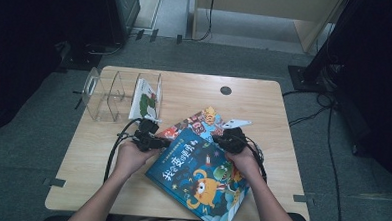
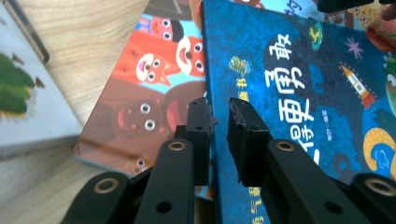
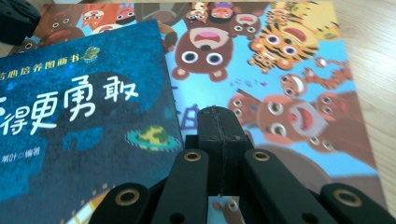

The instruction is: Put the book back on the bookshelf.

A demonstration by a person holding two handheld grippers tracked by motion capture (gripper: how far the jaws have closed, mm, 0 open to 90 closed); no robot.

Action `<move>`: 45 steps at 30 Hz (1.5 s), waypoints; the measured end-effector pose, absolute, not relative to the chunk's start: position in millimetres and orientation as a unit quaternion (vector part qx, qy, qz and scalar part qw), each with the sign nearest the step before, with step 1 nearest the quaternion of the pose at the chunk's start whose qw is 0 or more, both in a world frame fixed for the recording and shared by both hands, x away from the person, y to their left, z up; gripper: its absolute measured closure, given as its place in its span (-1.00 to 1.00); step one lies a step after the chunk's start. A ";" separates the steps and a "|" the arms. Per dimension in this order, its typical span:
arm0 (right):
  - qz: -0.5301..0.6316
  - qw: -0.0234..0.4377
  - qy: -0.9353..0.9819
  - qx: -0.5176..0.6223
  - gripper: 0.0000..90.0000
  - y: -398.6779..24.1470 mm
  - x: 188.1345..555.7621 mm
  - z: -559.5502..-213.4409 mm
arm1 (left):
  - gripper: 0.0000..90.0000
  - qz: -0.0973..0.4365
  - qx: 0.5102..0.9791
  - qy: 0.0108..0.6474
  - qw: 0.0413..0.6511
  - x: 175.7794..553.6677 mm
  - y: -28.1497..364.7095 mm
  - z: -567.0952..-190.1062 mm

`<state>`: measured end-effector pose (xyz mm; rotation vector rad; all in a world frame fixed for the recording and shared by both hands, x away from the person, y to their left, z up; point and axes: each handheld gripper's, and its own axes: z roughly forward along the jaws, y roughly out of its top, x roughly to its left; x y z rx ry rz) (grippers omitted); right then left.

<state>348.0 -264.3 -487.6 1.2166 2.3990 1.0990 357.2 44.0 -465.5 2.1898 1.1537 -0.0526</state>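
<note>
Lying slantwise on the table (image 1: 106,176), the blue book (image 1: 201,178) rested partly on top of the animal book (image 1: 196,123), its lower corner reaching the near edge by the person. The left gripper (image 1: 147,138) sat at the blue book's left edge, close to its upper corner. In the left gripper view, the left gripper's (image 2: 219,123) two black jaws stood with a narrow gap between them, straddling that edge: one jaw was over the animal book (image 2: 140,102), the other over the blue book (image 2: 299,93). Whether the pads pressed the cover could not be told from the pictures.

The right gripper (image 1: 231,140) sat at the blue book's upper right side, held by the right hand (image 1: 247,160). In the right gripper view, the right gripper's (image 3: 219,123) jaws were pressed flat together with nothing between them, their tip over the animal book (image 3: 280,70), just beside the blue book (image 3: 79,121).

At the table's far left stood a clear rack (image 1: 107,94) with upright dividers, and a white book (image 1: 147,101) with a green picture stood in its right compartment. That white book (image 2: 23,98) showed at the left of the left gripper view, close beside the animal book. A dark round hole (image 1: 226,90) marked the table's far side.
</note>
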 end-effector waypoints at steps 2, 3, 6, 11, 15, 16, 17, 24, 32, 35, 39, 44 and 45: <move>0.377 0.118 0.817 0.421 1.00 -269.0 344.8 -487.6 | 0.79 -0.015 0.836 0.437 0.332 360.1 40.9 -464.9; 0.377 0.120 0.815 0.424 1.00 -272.0 342.7 -487.5 | 0.79 -0.014 0.837 0.435 0.331 361.7 39.2 -464.8; 0.381 0.124 0.809 0.431 1.00 -278.6 337.1 -486.9 | 0.81 -0.014 0.840 0.429 0.332 366.3 34.0 -465.5; 0.380 0.131 0.801 0.443 1.00 -290.4 325.7 -486.4 | 0.85 -0.017 0.844 0.418 0.334 376.4 22.2 -465.1; 0.385 0.135 0.792 0.454 1.00 -300.6 316.9 -486.2 | 0.87 -0.016 0.848 0.410 0.335 383.6 13.6 -464.7; 0.386 0.135 0.790 0.457 1.00 -302.3 315.2 -486.3 | 0.87 -0.016 0.849 0.409 0.335 385.3 12.6 -465.1; 0.387 0.138 0.788 0.459 1.00 -304.4 312.9 -486.5 | 0.87 -0.017 0.849 0.408 0.335 386.8 11.1 -465.4; 0.392 0.149 0.775 0.472 1.00 -321.1 296.2 -486.0 | 0.79 -0.021 0.853 0.398 0.337 392.5 -1.0 -468.7; 0.394 0.158 0.763 0.488 0.99 -336.8 277.5 -485.5 | 0.72 -0.012 0.855 0.396 0.334 404.0 -10.2 -469.7; 0.396 0.163 0.755 0.496 0.99 -345.1 268.7 -485.0 | 0.73 -0.011 0.856 0.392 0.337 408.9 -13.8 -469.4; 0.396 0.164 0.748 0.506 0.99 -352.1 262.7 -485.5 | 0.73 -0.003 0.857 0.389 0.337 413.3 -19.0 -469.8; 0.392 0.166 0.750 0.506 1.00 -352.7 257.2 -487.2 | 0.75 0.012 0.857 0.386 0.342 418.0 -24.9 -473.5; 0.392 0.164 0.750 0.507 1.00 -352.5 256.2 -487.3 | 0.75 0.013 0.856 0.386 0.345 418.5 -26.8 -474.4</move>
